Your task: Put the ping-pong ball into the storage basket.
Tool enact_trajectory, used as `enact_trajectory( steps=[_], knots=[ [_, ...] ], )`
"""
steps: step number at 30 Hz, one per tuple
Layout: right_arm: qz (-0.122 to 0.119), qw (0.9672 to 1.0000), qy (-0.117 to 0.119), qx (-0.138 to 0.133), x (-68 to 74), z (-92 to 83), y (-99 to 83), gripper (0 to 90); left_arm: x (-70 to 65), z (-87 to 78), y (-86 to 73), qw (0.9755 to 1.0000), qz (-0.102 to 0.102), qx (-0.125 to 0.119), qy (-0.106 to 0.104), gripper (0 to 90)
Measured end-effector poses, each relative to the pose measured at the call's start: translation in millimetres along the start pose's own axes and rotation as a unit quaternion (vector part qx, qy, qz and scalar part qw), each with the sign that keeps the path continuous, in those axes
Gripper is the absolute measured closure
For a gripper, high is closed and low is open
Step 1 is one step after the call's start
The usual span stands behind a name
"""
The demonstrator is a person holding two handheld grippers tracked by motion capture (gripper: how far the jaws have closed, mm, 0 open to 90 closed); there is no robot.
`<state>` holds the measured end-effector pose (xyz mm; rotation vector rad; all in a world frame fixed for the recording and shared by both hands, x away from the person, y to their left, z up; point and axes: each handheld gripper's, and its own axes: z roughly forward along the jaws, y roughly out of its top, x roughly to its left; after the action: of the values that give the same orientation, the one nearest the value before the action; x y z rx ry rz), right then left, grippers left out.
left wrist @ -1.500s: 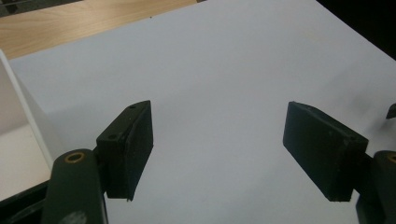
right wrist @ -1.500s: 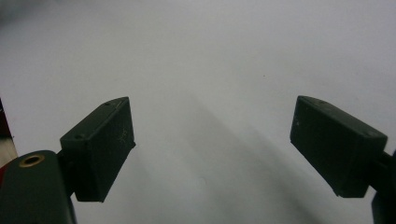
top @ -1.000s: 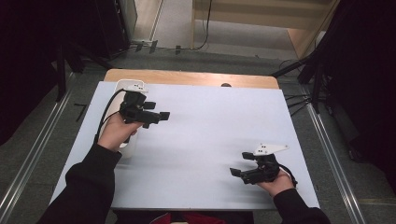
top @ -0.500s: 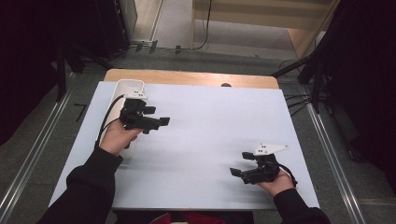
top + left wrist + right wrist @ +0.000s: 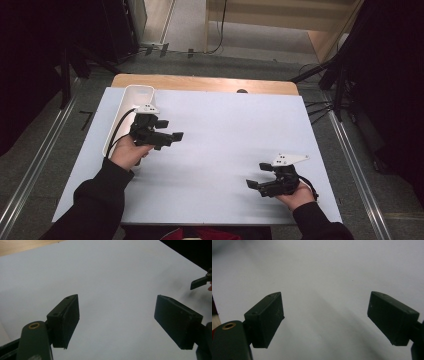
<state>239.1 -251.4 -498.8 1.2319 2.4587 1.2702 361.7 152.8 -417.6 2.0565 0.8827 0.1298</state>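
Seen from above, a pale, matte counter [image 5: 220, 150] with a smooth, unmarked surface; a strip of light wood runs along its far edge. At the far left corner lies a white tray [image 5: 131, 102], long and narrow with rounded corners and a raised rim; its inside looks bare, though the near part is hidden behind the left claw.

The left claw [image 5: 172, 136], black and blocky, is held in the person's left hand [image 5: 127, 152] just beside the tray's near end, above the counter, pointing toward the middle. Its black cable loops back over the tray. In the left gripper view its two flat, rectangular black jaws stand well apart with nothing between them, only the bare counter beyond.

The right claw [image 5: 254, 184] is held by the right hand [image 5: 295, 194] near the counter's front right corner, well apart from the left one, pointing left; a grey three-cornered plate sits on top. In the right gripper view its jaws likewise stand wide apart over the plain surface, gripping nothing.

Dark sleeves cover both forearms.
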Motion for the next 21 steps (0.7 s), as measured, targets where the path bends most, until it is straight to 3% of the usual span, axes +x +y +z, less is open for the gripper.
enact_trajectory(
  steps=[21],
  knots=[
    [0.002, 1.0000, -0.001, 0.000, 0.1, -0.2, 0.1, 12.4, -16.7, -0.7, -18.8, 0.9996, 0.026, 0.004, -0.012, 20.6]
  ],
)
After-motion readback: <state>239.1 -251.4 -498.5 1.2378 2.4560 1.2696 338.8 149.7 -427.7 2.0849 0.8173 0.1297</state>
